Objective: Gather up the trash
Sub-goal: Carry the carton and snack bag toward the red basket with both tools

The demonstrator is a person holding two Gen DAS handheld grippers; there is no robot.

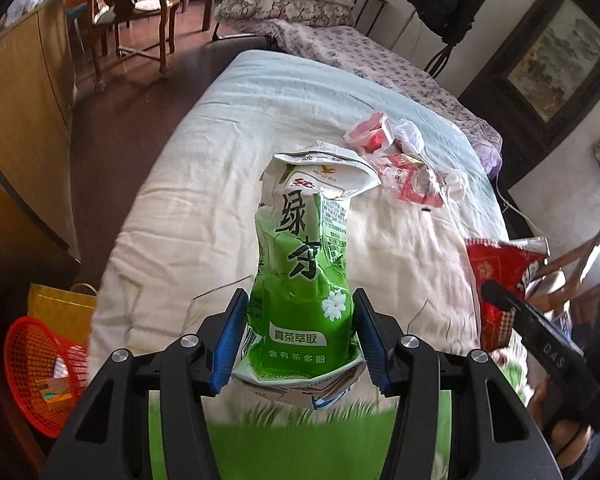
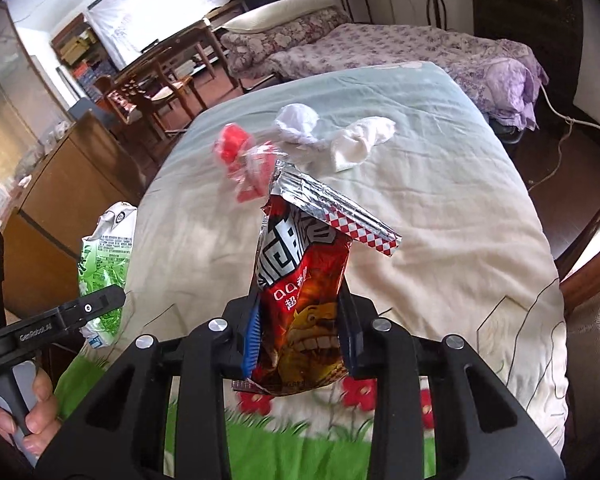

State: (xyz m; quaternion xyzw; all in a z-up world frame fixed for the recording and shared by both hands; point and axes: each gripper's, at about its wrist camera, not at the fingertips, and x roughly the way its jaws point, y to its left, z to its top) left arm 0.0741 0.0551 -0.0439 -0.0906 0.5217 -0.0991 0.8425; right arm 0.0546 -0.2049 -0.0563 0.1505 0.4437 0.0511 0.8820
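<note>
Trash was held in both grippers above the quilt-covered bed (image 1: 204, 184). In the left wrist view, the left gripper (image 1: 299, 332) had its blue-padded fingers (image 1: 229, 340) closed on the lower part of a crumpled green tea carton (image 1: 304, 256), one pad against each side, the carton standing upright between them with its torn white top rising well beyond the fingertips and its base hanging just below the pads. In the right wrist view, the right gripper (image 2: 300, 332) had its fingers clamped on a red snack bag (image 2: 300, 308), again pinched low, so the foil-lined open mouth with its red-and-white checked edge flared out above and to the right of the fingertips. More litter lay on the bed farther off: a heap of red and clear plastic wrappers (image 1: 396, 160) and white crumpled tissues (image 2: 332, 136), near one another and well apart from both grippers. On the floor left of the bed stood a red mesh basket (image 1: 40, 364) tipped on its side beside a yellow bag (image 1: 56, 308).
</note>
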